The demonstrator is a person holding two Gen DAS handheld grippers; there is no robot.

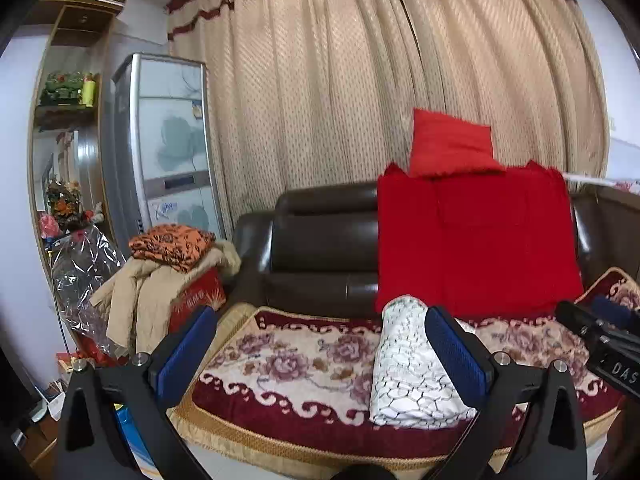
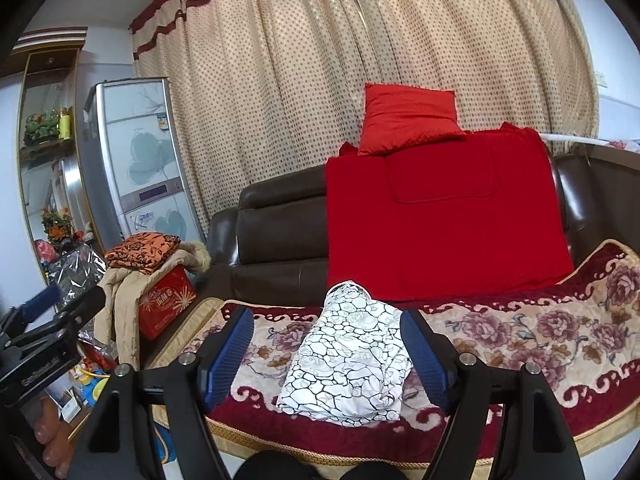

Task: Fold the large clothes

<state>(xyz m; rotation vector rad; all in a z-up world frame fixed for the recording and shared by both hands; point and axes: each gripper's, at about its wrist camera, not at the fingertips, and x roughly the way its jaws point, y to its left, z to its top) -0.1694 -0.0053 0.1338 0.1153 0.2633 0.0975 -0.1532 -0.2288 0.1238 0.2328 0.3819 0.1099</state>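
While both grippers hang in front of the sofa, each view reads as follows.

Left wrist view, left gripper: jaws spread wide, nothing between the blue pads; it hangs above the front edge of the seat.
Left wrist view, folded garment: a white cloth with a black crackle print, folded into a compact bundle, lying on the floral blanket on the sofa seat, just beside the right-hand pad.
Left wrist view, right gripper: seen from the side at the right edge; its opening cannot be told here.
Left wrist view, backdrop: red throw draped over the brown leather sofa, red cushion on top, dotted curtain behind.

Right wrist view, right gripper: jaws wide apart, holding nothing; the folded garment lies on the blanket between and beyond the two pads, untouched.
Right wrist view, left gripper: enters at the left edge, clear of the garment.
Right wrist view, side pile: an orange-and-black cloth on a beige coat draped over a red box, left of the sofa, near the refrigerator.
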